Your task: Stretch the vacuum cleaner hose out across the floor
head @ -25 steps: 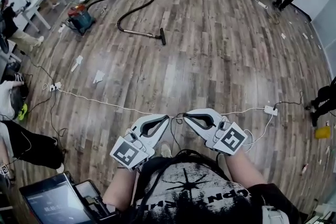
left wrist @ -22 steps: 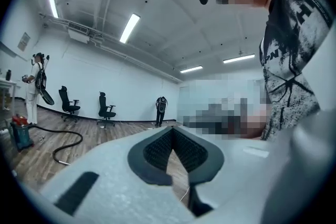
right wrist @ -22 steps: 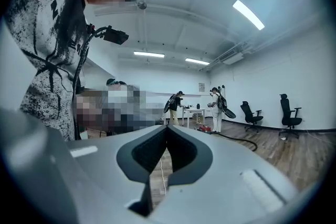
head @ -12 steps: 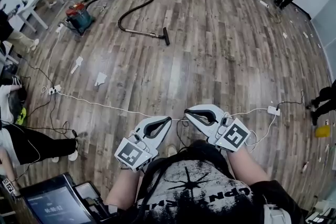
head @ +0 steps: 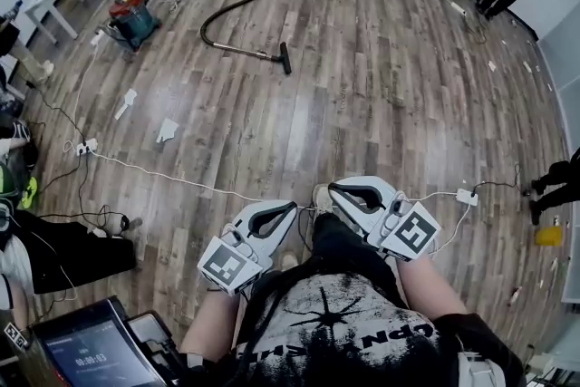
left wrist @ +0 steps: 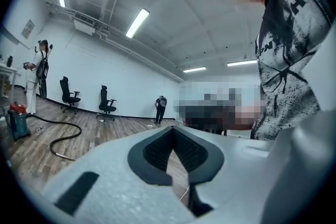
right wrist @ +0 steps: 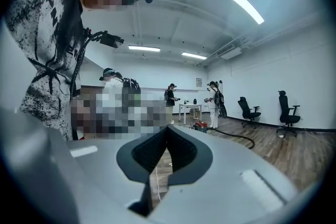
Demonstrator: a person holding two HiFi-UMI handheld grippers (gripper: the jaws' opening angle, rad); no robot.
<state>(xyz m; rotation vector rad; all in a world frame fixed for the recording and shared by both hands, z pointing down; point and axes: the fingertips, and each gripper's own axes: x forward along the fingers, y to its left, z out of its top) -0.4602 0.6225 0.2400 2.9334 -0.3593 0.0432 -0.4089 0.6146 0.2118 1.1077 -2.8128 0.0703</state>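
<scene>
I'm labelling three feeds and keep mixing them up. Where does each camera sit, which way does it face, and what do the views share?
Head view: on the person's head, facing steeply down at the floor; shows shirt, forearms, left tongs and right tongs.
Left gripper view: on the left tongs, looking level along its shut jaws across the room; shirt at right.
Right gripper view: on the right tongs, along its shut jaws; shirt at left.
Shared: all three see the vacuum cleaner and hose.
</scene>
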